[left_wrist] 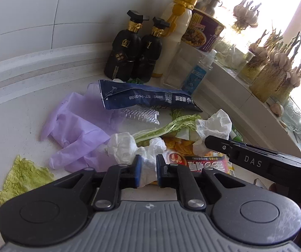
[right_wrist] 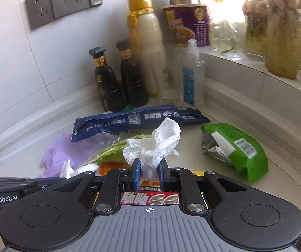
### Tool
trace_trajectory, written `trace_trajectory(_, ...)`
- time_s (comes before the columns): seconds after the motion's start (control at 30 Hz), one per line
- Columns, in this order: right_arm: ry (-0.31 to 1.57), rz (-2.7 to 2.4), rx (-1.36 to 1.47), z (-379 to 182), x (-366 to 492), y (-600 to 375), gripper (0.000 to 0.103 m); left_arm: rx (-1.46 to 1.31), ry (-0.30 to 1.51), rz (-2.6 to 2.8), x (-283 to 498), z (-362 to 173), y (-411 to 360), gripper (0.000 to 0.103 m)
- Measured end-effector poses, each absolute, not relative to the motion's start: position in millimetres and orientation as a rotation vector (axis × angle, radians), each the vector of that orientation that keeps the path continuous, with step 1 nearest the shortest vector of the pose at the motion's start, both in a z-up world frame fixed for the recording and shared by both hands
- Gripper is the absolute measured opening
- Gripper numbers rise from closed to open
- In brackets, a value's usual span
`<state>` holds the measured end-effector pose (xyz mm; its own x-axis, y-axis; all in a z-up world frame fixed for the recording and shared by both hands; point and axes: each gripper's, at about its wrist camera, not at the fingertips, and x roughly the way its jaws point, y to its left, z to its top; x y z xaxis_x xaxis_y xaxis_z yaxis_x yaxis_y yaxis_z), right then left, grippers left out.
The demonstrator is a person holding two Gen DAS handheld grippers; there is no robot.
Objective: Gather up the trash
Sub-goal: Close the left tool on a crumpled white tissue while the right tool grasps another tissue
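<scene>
Left gripper (left_wrist: pixel 147 169): jaws nearly closed, crumpled tissue (left_wrist: pixel 129 147) pinched. Right gripper (right_wrist: pixel 149 173): jaws likewise clamped on second tissue (right_wrist: pixel 156 145). Both wads sit in the worktop (left_wrist: pixel 13 113) trash pile.

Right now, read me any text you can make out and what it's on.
"DAS": side of the right hand-held gripper.
"GenRobot.AI": side of the left hand-held gripper.
"177-0613-3888", upside down: blue wrapper.
Chinese print on the red packet, black bottles and noodle cup: not legible.

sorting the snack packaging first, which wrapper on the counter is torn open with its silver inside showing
The green wrapper, lying alone to the right of the pile. Its torn end shows crumpled silver lining; the long blue wrapper shows no silver.
</scene>
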<state>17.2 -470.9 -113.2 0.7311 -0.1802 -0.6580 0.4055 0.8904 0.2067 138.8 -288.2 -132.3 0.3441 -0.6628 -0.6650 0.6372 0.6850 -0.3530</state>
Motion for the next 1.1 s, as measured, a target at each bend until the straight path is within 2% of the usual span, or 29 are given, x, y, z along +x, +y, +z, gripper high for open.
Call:
trace_trajectory(0.07, 0.674, -0.336, 0.356, -111.6, 12.5, -470.0, 0.015, -0.039, 0.866, -0.850, 137.1, -130.4, -288.0, 0.032)
trace_trajectory(0.13, 0.673, -0.342, 0.357, -110.2, 8.4, -469.1, 0.015, -0.026, 0.858, -0.851, 135.5, -129.5, -290.6, 0.051)
trace_trajectory(0.2, 0.675, -0.348, 0.360, -109.0, 5.2, -469.1, 0.015, 0.005, 0.855, -0.823, 134.3, -130.4, -295.2, 0.058)
trace_trajectory(0.23, 0.676, -0.351, 0.363, -108.5, 3.7, -469.2, 0.015, 0.017, 0.859, -0.812, 134.7, -131.6, -297.5, 0.058)
trace_trajectory(0.3, 0.676, -0.354, 0.369, -107.0, 1.5, -469.3, 0.015, 0.035, 0.872, -0.797, 135.7, -135.0, -301.5, 0.056)
trace_trajectory(0.37, 0.674, -0.355, 0.369, -105.4, -0.7, -468.9, 0.015, 0.053, 0.884, -0.779, 136.3, -137.8, -303.4, 0.046)
trace_trajectory(0.43, 0.672, -0.356, 0.363, -103.5, -2.7, -467.5, 0.015, 0.070, 0.903, -0.746, 136.8, -140.1, -302.9, 0.026)
trace_trajectory(0.5, 0.667, -0.357, 0.354, -100.8, -4.7, -466.2, 0.015, 0.063, 0.915, -0.732, 137.7, -140.9, -299.5, 0.016)
trace_trajectory(1.1, 0.631, -0.337, 0.344, -64.3, -23.4, -440.2, 0.015, -0.014, 0.901, -0.792, 133.4, -105.3, -259.9, 0.013)
